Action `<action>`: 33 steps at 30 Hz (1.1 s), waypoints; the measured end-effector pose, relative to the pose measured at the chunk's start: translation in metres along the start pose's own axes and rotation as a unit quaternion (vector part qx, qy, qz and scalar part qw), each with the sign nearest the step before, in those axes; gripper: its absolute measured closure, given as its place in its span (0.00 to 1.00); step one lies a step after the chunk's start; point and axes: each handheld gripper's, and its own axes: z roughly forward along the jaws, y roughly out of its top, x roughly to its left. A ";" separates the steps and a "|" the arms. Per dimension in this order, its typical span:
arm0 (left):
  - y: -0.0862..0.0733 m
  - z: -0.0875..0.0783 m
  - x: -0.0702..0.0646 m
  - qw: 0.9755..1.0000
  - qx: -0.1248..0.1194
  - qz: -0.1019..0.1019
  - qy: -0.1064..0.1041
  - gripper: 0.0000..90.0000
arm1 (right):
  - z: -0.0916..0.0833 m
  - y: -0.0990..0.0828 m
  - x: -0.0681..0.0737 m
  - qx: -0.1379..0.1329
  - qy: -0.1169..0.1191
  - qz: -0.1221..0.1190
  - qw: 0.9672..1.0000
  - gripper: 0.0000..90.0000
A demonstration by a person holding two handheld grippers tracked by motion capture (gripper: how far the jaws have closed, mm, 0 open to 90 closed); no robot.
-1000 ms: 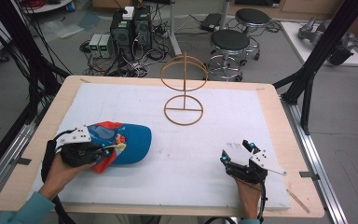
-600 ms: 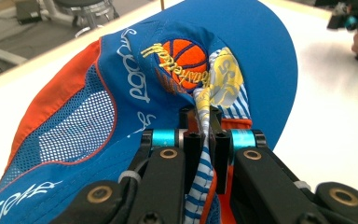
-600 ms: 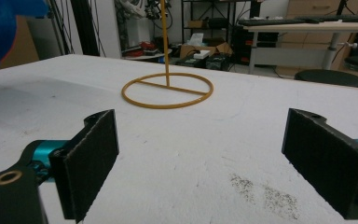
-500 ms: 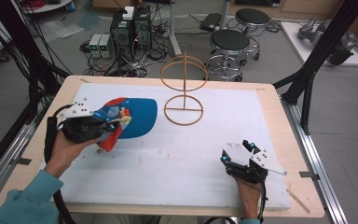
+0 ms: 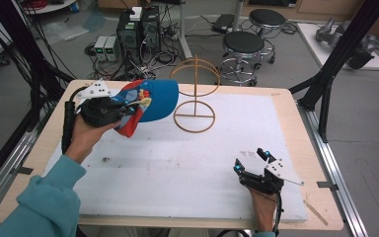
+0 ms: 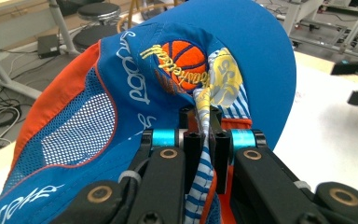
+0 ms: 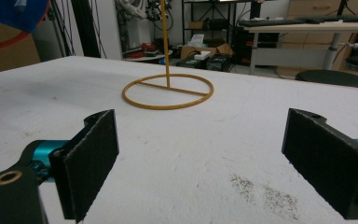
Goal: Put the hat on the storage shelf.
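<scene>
Since the earlier frames the left gripper [image 5: 123,107] has lifted the cap [image 5: 153,101] off the mat [image 5: 187,163] and carried it toward the far side, closer to the stand [image 5: 195,96]; right gripper [image 5: 249,162] hasn't moved.

Left: left gripper is up off the mat at far left, jaws clamped on a fold of cap fabric. In the left gripper view the jaws pinch the striped cloth just below the basketball patch [image 6: 182,56]. Cap [image 6: 135,93] hangs in the air, blue crown pointing toward the stand, just left of the stand's top hoop; can't tell if it touches it.

Centre: wire stand sits upright on the far-middle part of the mat, round base flat on it [image 7: 168,91].

Right: right gripper rests on the mat near the right corner, jaws wide apart, nothing between them [image 7: 200,158]. Pointed toward the stand, well apart from it.
</scene>
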 end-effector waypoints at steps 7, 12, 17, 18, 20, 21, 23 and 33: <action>0.029 0.016 0.003 1.000 -0.012 0.009 0.000 0.97 | 0.000 0.000 0.000 0.000 0.000 0.001 1.000 0.11; 0.048 0.032 0.005 1.000 -0.020 0.006 -0.006 0.97 | 0.000 0.000 0.000 0.000 0.001 0.005 1.000 0.11; 0.064 0.051 0.004 1.000 -0.019 0.014 -0.010 0.97 | -0.001 0.000 -0.001 -0.002 0.001 0.007 1.000 0.11; 0.066 0.054 0.004 1.000 -0.020 0.016 -0.010 0.97 | -0.001 0.000 -0.001 -0.002 0.001 0.007 1.000 0.11; 0.072 0.059 0.003 1.000 -0.021 0.018 -0.011 0.97 | -0.001 0.000 -0.001 -0.002 0.001 0.007 1.000 0.11; 0.074 0.062 0.003 1.000 -0.023 0.019 -0.012 0.97 | -0.001 0.000 0.000 -0.001 0.003 0.008 1.000 0.11; 0.080 0.066 0.002 0.999 -0.023 0.023 -0.008 0.97 | -0.001 0.000 0.000 -0.002 0.002 0.007 1.000 0.11; 0.110 0.093 -0.002 0.999 -0.031 0.023 -0.015 0.97 | -0.001 0.000 -0.002 -0.004 0.002 0.010 1.000 0.11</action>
